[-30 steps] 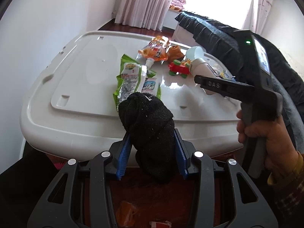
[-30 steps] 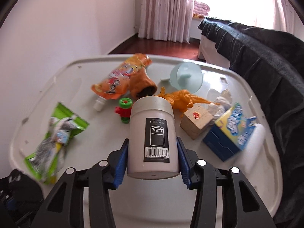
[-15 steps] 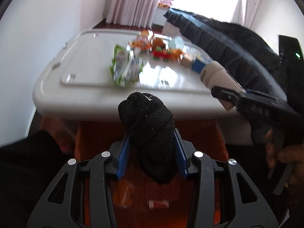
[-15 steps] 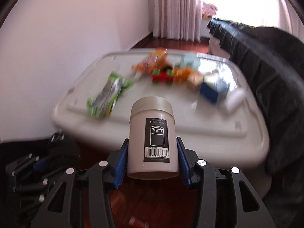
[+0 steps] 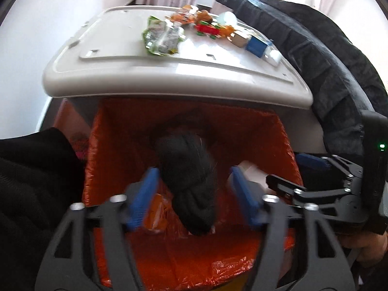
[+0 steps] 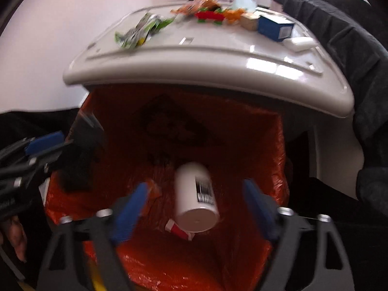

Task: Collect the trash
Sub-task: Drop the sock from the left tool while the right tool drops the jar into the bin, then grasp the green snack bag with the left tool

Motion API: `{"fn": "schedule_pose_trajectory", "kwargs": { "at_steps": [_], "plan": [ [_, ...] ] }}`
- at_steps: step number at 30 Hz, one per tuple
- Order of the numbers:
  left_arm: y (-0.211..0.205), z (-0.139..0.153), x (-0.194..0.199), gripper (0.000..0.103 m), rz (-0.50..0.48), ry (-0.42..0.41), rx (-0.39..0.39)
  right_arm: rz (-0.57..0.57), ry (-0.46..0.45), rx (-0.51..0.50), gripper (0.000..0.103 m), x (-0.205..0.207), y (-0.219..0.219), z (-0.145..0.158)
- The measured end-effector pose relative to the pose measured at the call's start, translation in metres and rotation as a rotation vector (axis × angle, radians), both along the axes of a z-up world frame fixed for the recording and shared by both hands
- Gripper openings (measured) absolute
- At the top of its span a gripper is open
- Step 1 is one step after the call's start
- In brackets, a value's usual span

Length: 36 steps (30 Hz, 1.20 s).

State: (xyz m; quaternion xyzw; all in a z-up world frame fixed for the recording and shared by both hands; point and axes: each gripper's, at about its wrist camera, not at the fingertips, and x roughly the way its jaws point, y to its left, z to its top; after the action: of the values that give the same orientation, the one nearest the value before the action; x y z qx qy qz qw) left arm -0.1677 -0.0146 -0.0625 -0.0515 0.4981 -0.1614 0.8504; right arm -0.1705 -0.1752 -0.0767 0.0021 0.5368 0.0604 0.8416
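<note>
Trash is dropping into the orange bin bag (image 5: 242,140): in the left wrist view, the left gripper (image 5: 194,194) is spreading, pads clear of the black sock (image 5: 191,181); keep it over the bag's middle. In the right wrist view, the right gripper (image 6: 194,208) is opening above the bag, the white cup (image 6: 194,201) falling free between its fingers; hold steady until it lands.

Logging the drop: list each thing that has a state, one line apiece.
Left gripper: jaws opening, pads clear of the sock.
Balled black sock: released, over the bag.
Right gripper: jaws opening, nothing pressed.
White cylindrical container: released, tilted, over the bag.
Orange plastic bin bag: mouth open, trash inside.
Green snack wrapper: lying on the lid.
</note>
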Motion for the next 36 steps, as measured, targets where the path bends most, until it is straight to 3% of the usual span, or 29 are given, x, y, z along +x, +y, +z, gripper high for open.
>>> {"fn": "schedule_pose_trajectory", "kwargs": {
  "at_steps": [6, 11, 15, 25, 32, 33, 34, 35, 36],
  "plan": [
    [0.006, 0.026, 0.013, 0.084, 0.04, -0.099, 0.013, -0.01, -0.157, -0.015, 0.096, 0.007, -0.005, 0.033],
    [0.007, 0.062, 0.056, 0.09, 0.072, -0.202, 0.04, -0.018, -0.283, -0.002, 0.098, 0.026, -0.014, 0.07],
    [0.005, 0.073, 0.103, 0.091, 0.119, -0.221, 0.057, -0.056, -0.367, -0.006, 0.098, 0.041, -0.028, 0.096],
    [-0.032, 0.023, 0.206, 0.091, 0.126, -0.123, 0.174, -0.112, -0.408, 0.038, 0.098, 0.08, -0.046, 0.111],
    [-0.033, -0.009, 0.239, 0.091, 0.164, -0.097, 0.208, -0.122, -0.39, 0.043, 0.098, 0.092, -0.053, 0.099],
    [-0.032, -0.011, 0.24, 0.083, 0.166, -0.097, 0.195, -0.126, -0.386, 0.043, 0.098, 0.093, -0.055, 0.097],
    [-0.029, -0.013, 0.24, 0.062, 0.161, -0.095, 0.169, -0.135, -0.382, 0.04, 0.098, 0.095, -0.058, 0.095],
    [-0.027, -0.015, 0.241, 0.054, 0.153, -0.088, 0.149, -0.141, -0.38, 0.039, 0.098, 0.095, -0.06, 0.094],
    [-0.025, -0.015, 0.24, 0.051, 0.153, -0.093, 0.139, -0.148, -0.377, 0.039, 0.098, 0.096, -0.063, 0.092]
  ]
}}
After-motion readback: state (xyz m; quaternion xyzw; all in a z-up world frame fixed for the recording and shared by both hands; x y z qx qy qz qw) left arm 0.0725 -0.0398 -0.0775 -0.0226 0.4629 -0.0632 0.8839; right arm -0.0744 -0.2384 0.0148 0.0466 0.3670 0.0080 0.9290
